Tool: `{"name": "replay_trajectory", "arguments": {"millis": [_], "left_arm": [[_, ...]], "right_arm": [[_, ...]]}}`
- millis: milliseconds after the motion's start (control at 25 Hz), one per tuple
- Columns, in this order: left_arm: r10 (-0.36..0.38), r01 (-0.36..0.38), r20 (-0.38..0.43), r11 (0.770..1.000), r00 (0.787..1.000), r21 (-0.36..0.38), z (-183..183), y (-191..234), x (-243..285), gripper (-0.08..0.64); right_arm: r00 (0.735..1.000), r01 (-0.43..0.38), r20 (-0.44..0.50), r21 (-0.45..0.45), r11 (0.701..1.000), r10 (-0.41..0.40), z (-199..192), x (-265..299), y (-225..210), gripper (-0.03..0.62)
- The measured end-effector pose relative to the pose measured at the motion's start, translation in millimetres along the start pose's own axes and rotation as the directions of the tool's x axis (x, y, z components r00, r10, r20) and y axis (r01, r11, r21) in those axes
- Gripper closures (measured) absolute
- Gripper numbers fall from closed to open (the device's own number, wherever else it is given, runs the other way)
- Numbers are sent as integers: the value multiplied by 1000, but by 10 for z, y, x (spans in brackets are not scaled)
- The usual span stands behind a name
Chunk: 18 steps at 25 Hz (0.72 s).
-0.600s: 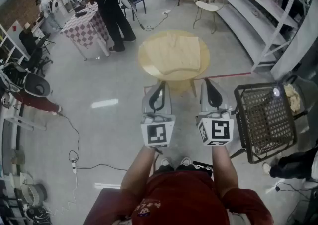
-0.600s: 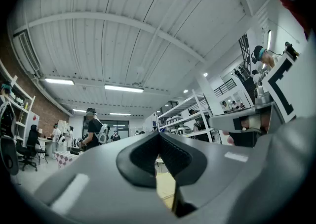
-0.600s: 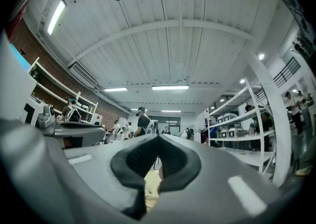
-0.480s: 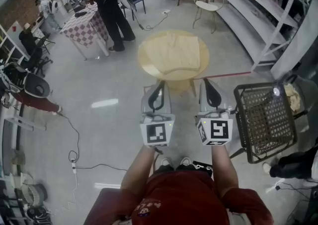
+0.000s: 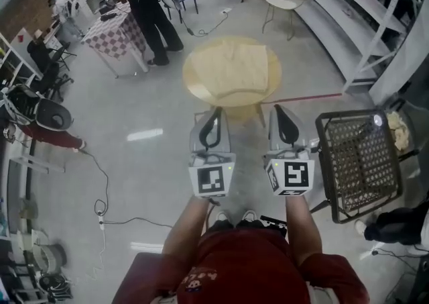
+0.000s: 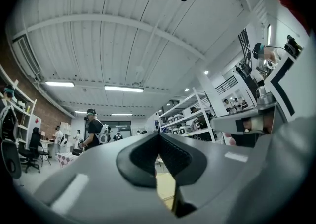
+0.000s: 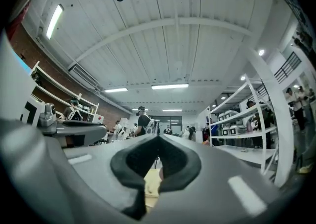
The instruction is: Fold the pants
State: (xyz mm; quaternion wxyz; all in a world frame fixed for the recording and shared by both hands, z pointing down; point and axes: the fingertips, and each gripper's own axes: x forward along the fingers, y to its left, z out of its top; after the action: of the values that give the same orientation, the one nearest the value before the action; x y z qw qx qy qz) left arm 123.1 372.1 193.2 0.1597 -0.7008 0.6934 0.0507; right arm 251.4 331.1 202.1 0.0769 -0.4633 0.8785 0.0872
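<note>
Polished grey floor fills an open workshop, with long shelving (image 5: 335, 21) down the right wall, a checked-cloth table (image 5: 117, 37) at the far left with a person standing by it, and a black wire-mesh chair (image 5: 358, 162) close on the right. At the middle stands a small round wooden worktop (image 5: 228, 99).

The pants (image 5: 231, 68), pale cream, lie on that worktop as a flat, roughly square bundle. They cover its middle and reach toward the far and right edges, leaving a bare strip along the near edge and the left edge.

The left hand-held gripper (image 5: 213, 125) and the right hand-held gripper (image 5: 285, 125) are held side by side in front of the person, on the near side of the worktop and tipped slightly upward. Each has its jaws pressed together with nothing between them, and neither touches the cloth.

Judging by the compact shape, the folding looks finished or very close to it. No leg or waistband trails loose that I can make out. At most a last squaring of the bundle's edges seems left, though the layers are too small to count.
</note>
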Motion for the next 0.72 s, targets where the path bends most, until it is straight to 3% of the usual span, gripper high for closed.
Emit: {"name": "replay_trajectory", "arguments": {"millis": [440, 720], "left_arm": [[59, -58, -31, 998, 998, 35, -108, -119, 93, 554], [83, -82, -35, 996, 996, 30, -243, 71, 159, 554]], "right_arm": [[999, -37, -23, 34, 999, 38, -196, 36, -258, 594], [997, -72, -32, 26, 997, 72, -300, 263, -104, 593]]}}
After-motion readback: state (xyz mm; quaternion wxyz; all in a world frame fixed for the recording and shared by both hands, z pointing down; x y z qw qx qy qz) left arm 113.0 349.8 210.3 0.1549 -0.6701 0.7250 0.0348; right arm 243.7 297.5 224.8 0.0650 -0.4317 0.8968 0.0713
